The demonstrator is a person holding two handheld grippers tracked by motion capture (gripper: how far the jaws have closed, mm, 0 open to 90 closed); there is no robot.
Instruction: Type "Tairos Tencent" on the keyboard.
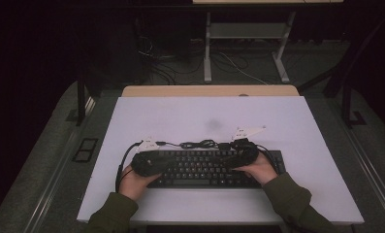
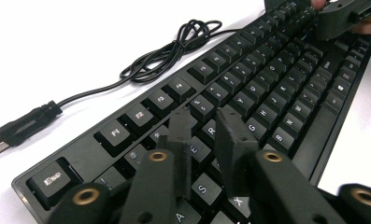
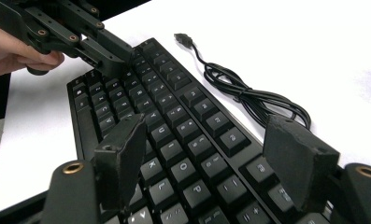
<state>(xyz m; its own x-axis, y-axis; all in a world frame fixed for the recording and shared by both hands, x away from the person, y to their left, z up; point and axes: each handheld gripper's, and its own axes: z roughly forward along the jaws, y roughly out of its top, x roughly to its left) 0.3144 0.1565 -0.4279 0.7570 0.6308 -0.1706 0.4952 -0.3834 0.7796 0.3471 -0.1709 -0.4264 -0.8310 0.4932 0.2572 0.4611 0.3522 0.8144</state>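
A black keyboard [image 1: 204, 171] lies near the front of the white table [image 1: 204, 114], and both hands hold grippers over it. My left gripper [image 1: 149, 162] hovers over the left end. In the left gripper view its jaws [image 2: 204, 119] stand just above the E and R keys with a narrow gap and nothing between them. My right gripper [image 1: 243, 154] is over the right half. Its jaws [image 3: 209, 128] are wide open above the keys [image 3: 174, 121], holding nothing. The keyboard's black cable [image 1: 200, 144] lies coiled behind it, and its USB plug [image 2: 15, 130] lies loose on the table.
Bare white tabletop stretches behind and to both sides of the keyboard. A wooden edge [image 1: 209, 91] borders the table's far side. Beyond it a desk frame [image 1: 243, 43] and loose cables [image 1: 156, 63] stand on the dark floor.
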